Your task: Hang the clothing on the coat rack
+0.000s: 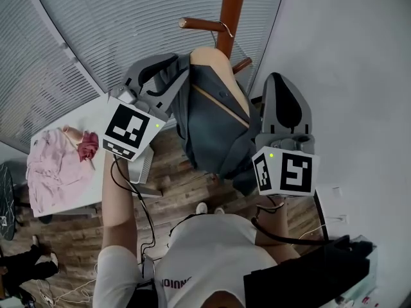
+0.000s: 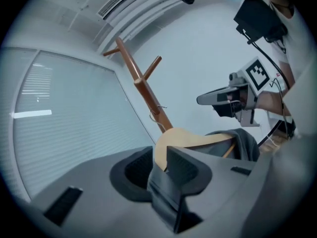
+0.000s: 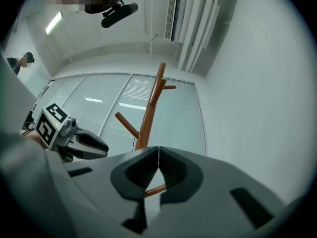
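head view: the left claw (image 1: 168, 69) is raised at the left shoulder of a dark grey garment (image 1: 215, 127) that hangs on a pale wooden hanger (image 1: 209, 59). the hanger is right in front of the brown coat rack (image 1: 230, 11), and its metal hook is close to a peg; whether the hook rests on the peg i cannot tell. the right claw (image 1: 277, 79) is held up just right of the garment, apart from it. lower left, a white desk (image 1: 90, 117) carries a heap of pink clothing (image 1: 54, 165).

left gripper view: the left claw (image 2: 161, 157) is narrowed, its pads pressing on a fold of the garment's dark cloth. the bare rounded end of the hanger (image 2: 193, 139) rises just behind the pads. the rest of the garment (image 2: 245, 143) drapes off to the right. the hook (image 2: 154, 114) sits against the slanting pole of the coat rack (image 2: 141, 81). the right claw (image 2: 200, 100) shows beyond, pointing toward the rack.

right gripper view: the right claw (image 3: 158, 152) is closed, pad tips meeting with nothing between them. through the gap below the tips a brown peg shows. the coat rack (image 3: 147, 123) stands ahead before the window blinds (image 3: 114, 108), and the left claw (image 3: 101, 147) reaches in from the left.
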A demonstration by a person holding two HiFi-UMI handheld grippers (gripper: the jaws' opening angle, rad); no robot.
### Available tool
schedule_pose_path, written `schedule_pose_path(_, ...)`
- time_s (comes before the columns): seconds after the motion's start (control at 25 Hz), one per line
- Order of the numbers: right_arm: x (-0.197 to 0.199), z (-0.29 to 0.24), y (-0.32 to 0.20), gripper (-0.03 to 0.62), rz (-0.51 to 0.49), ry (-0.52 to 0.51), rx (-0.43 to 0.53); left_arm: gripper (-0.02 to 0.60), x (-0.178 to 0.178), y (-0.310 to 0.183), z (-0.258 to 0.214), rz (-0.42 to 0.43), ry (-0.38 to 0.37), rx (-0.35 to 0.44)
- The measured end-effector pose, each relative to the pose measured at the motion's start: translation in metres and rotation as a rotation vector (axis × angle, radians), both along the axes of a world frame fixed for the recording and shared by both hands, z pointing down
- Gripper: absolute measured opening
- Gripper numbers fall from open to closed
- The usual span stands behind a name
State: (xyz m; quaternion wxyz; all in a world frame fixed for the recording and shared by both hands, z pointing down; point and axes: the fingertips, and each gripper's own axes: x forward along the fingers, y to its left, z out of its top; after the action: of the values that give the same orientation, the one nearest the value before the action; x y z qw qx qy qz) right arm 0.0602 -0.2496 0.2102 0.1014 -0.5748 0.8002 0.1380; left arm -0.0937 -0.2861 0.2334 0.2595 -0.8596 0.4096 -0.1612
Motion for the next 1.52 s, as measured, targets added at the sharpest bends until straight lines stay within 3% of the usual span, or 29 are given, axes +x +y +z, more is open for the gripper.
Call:
schedule_pose_path(0.08,-0.003,0.000,0.001,0.021,-0.007,0.004,-0.002,0.057,-0.002,0.000,-0.001,-0.033,-0.008,0.018)
schedule_pose_path(0.24,-0.012,0.001,0.004,0.020,-0.014,0.020,0.004,0.015,-0.001,0.003,0.005,-0.054,-0.018,-0.023)
schedule_pose_path(0.48,-0.017,-0.001,0.007,0.020,-0.013,0.036,0.024,0.012,-0.001,0.009,0.009,-0.075,0.016,-0.069)
schedule_pose_path(0.88,-0.023,-0.003,0.011,0.020,-0.011,0.091,0.054,0.012,0.001,0.022,0.011,-0.129,0.078,-0.080)
schedule_pose_path(1.36,-0.020,-0.002,0.009,0.020,-0.019,0.088,0.049,0.012,-0.001,0.031,0.011,-0.220,0.056,-0.051)
schedule_pose_path(1.52,-0.018,-0.002,0.009,0.020,-0.021,0.088,0.050,0.012,0.001,0.033,0.016,-0.213,0.063,-0.065)
